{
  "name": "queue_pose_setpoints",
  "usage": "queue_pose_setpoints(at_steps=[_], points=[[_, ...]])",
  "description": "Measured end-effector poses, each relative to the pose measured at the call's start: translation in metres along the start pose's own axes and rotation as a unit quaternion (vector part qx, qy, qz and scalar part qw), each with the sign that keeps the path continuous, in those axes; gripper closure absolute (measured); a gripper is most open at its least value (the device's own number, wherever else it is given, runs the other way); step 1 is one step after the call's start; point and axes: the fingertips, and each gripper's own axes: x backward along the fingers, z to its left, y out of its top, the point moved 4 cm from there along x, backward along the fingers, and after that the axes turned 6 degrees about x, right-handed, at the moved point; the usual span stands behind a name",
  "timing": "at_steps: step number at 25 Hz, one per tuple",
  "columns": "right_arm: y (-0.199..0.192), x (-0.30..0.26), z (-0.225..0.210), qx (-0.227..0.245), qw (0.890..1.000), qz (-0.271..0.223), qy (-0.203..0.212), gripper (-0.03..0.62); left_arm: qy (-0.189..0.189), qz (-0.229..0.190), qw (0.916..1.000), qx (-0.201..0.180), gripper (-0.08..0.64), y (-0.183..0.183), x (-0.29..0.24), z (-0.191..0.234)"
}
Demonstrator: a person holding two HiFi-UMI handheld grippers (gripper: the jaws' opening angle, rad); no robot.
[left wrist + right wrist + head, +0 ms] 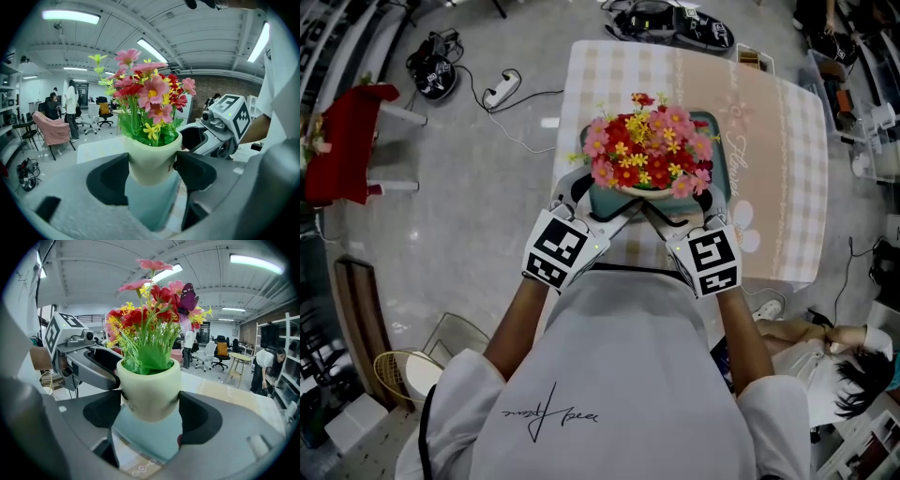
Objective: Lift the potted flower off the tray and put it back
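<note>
At our 12 o'clock, seemingly just above the teal tray point(602, 199), we clamp the potted flower point(149, 390) with the left gripper point(151, 178) at 7 o'clock and the right gripper point(152, 414) at 5, ready to lower it level.

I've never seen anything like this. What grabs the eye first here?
The bright potted flower, red, pink and yellow, shows in the middle over a teal tray on a checked table. The left claw and the right claw both clasp its pale pot from either side, each bearing a black-and-white marker cube.
</note>
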Motion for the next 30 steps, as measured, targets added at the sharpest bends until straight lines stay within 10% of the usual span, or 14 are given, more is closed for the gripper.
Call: queue_pose_setpoints(at_steps=[30], points=[[-0.030, 0.010, -0.050, -0.027, 1.000, 0.009, 0.002, 0.196, -0.008, 0.029, 0.9995, -0.001, 0.247, 0.008, -0.057, -0.017]])
